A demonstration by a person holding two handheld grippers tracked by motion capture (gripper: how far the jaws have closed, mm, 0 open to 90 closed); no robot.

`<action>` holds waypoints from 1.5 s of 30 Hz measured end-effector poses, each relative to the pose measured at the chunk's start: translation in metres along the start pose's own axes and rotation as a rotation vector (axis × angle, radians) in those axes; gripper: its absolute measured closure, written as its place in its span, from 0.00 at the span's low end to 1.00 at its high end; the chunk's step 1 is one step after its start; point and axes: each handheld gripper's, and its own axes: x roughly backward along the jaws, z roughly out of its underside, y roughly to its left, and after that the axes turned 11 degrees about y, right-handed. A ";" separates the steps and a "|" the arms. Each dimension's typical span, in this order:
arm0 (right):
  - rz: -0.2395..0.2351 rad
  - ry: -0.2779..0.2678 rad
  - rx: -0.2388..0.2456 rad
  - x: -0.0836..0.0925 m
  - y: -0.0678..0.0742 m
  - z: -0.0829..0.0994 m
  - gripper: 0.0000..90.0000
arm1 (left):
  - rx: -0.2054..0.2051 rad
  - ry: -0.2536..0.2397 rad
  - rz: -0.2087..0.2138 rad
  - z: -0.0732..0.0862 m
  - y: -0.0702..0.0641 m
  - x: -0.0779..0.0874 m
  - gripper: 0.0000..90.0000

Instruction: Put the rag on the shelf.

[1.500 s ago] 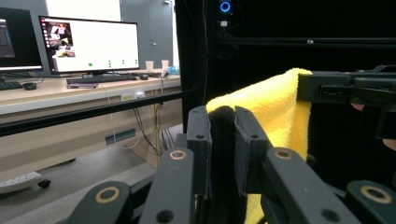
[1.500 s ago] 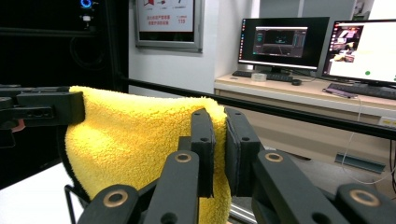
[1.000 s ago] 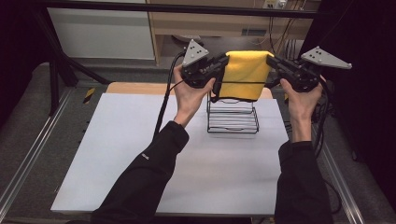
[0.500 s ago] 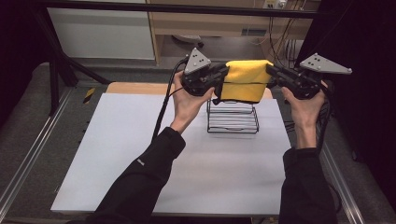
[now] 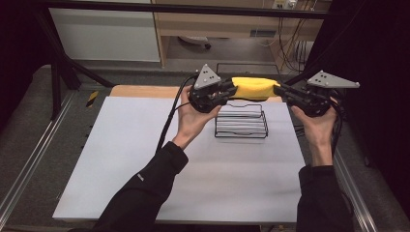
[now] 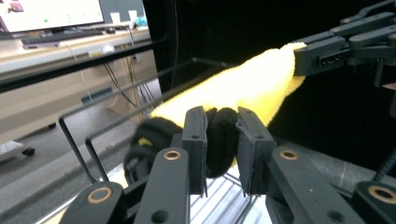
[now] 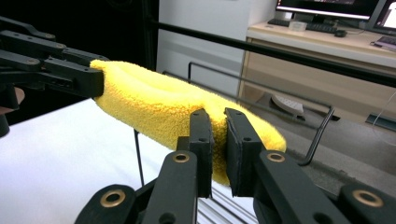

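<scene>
Both hands are holding a yellow cloth stretched in the air above the black wire rack, the left gripper pinching one end and the right gripper the other. To drape it well, both ends should be kept level and taut. The cloth is looking thick, fluffy and rolled, possibly with a dark trim at its left end.

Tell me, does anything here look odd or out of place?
Nothing stands out. The left gripper and right gripper hold the yellow towel level above the upright wire rack.
</scene>
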 end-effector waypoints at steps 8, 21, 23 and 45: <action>-0.030 0.005 0.010 -0.003 0.000 0.010 0.91 | -0.005 0.073 0.025 -0.005 0.001 0.008 0.78; -0.038 0.023 0.042 -0.006 0.002 0.017 0.90 | 0.063 0.121 0.039 -0.034 0.012 0.007 0.86; -0.040 0.025 0.043 -0.006 0.001 0.018 0.89 | 0.064 0.164 0.055 -0.029 0.011 0.000 0.91; -0.104 0.094 -0.061 -0.018 0.010 0.019 0.97 | 0.001 0.251 0.047 0.009 0.006 -0.022 1.00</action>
